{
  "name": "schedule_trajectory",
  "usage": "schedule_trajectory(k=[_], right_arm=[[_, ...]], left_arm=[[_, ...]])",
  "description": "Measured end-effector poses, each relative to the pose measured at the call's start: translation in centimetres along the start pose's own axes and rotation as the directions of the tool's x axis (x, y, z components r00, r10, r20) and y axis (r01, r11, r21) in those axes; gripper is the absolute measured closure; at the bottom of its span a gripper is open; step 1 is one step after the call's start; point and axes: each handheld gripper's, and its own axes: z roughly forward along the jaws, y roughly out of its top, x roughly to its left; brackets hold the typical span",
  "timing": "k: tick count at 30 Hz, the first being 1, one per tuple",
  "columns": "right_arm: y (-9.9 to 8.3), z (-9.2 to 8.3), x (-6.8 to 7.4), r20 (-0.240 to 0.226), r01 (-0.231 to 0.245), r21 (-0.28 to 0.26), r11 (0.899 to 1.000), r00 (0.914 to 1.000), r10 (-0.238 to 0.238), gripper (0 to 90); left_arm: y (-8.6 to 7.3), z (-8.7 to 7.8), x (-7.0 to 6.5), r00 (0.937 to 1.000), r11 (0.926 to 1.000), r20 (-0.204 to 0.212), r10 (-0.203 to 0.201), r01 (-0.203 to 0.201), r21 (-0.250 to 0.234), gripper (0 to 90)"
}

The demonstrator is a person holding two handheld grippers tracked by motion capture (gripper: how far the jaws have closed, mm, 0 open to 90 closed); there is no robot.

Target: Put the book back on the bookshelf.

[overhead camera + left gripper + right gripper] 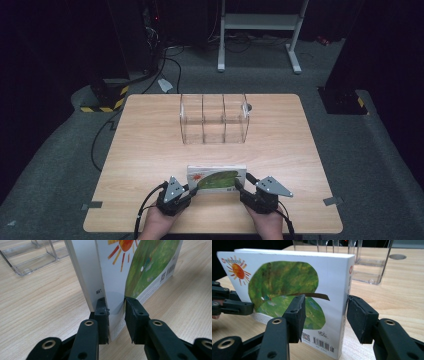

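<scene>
Black rubber pads on my left gripper (117, 315) pinch one short end of the picture book (117, 270), one pad on the cover, the other on the white page block, jaws narrowed to the book's thickness. My right gripper (324, 315) sits at the opposite end (the spine end, near the barcode); one jaw lies against the green cover and the other against the back face, so I read it as clamped too, though I cannot see how hard it presses.

Held between my two hands, the book stands on its long edge on the wooden table (150, 145), close to the near edge. From above, the book (217, 179) shows between the left gripper (189, 191) and right gripper (239, 186).

Thick board pages should keep it stiff, so it won't sag between two end grips. Its glossy cover looks slippery, and I judge it moderately heavy. Gripping low across the full thickness, as now, seems safest.

Farther off, well apart, stands the clear acrylic rack (214, 119), its slots upright.
</scene>
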Motion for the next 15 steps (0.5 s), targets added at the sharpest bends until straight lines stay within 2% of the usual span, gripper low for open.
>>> schedule_trajectory(k=[2, 4, 6, 8, 9, 10, 11, 12, 13, 15], right_arm=[[0.1, -0.2, 0.1, -0.005, 0.006, -0.018, 1.0, 1.0, -0.006, 53.0], [0.1, -0.1, 0.4, -0.049, 0.027, -0.026, 0.999, 0.9984, -0.028, 54.3], [0.1, 0.1, 1.2, -0.019, 0.07, -0.016, 0.997, 0.9973, -0.071, 53.9], [0.1, 0.4, 1.3, -0.025, 0.063, -0.015, 0.998, 0.9977, -0.063, 52.8], [0.1, 0.5, 1.2, -0.022, 0.06, -0.008, 0.998, 0.998, -0.06, 52.5], [0.0, 0.7, 1.1, -0.021, 0.056, -0.002, 0.998, 0.9982, -0.056, 52.2], [-0.1, 0.8, 1.0, -0.019, 0.042, 0.003, 0.999, 0.9989, -0.042, 51.4], [-0.2, 0.9, 0.8, -0.015, 0.039, 0.005, 0.999, 0.9991, -0.039, 50.4], [-0.2, 0.9, 0.7, -0.004, 0.035, 0.006, 0.999, 0.9994, -0.035, 48.4], [-0.2, 0.8, 0.3, 0.0, 0.018, 0.005, 1.0, 0.9998, -0.018, 46.7]], left_arm=[[0.1, 0.2, 0.0, 1.0, 1.0, -0.008, -0.003, 0.003, -0.009, 72.3], [0.1, 0.3, -0.1, 1.0, 0.9999, -0.008, -0.001, 0.001, -0.012, 73.3], [0.1, 0.4, -0.2, 1.0, 0.9999, 0.003, 0.003, -0.003, -0.01, 76.7], [0.1, 0.5, -0.4, 0.999, 0.9991, -0.011, 0.043, -0.043, -0.001, 81.2], [0.0, 0.6, -0.7, 0.9959, 0.9961, -0.023, 0.088, -0.088, 0.006, 83.1], [0.0, 0.8, -1.0, 0.9899, 0.9906, -0.039, 0.136, -0.136, 0.02, 85.0], [0.0, 0.9, -1.4, 0.9846, 0.9856, -0.048, 0.168, -0.167, 0.024, 87.0], [0.0, 1.1, -1.6, 0.9809, 0.9827, -0.061, 0.185, -0.184, 0.026, 88.1], [0.1, 1.2, -1.7, 0.9799, 0.982, -0.066, 0.188, -0.187, 0.03, 88.5], [0.0, 1.2, -1.4, 0.9859, 0.9876, -0.059, 0.157, -0.156, 0.018, 88.5]])
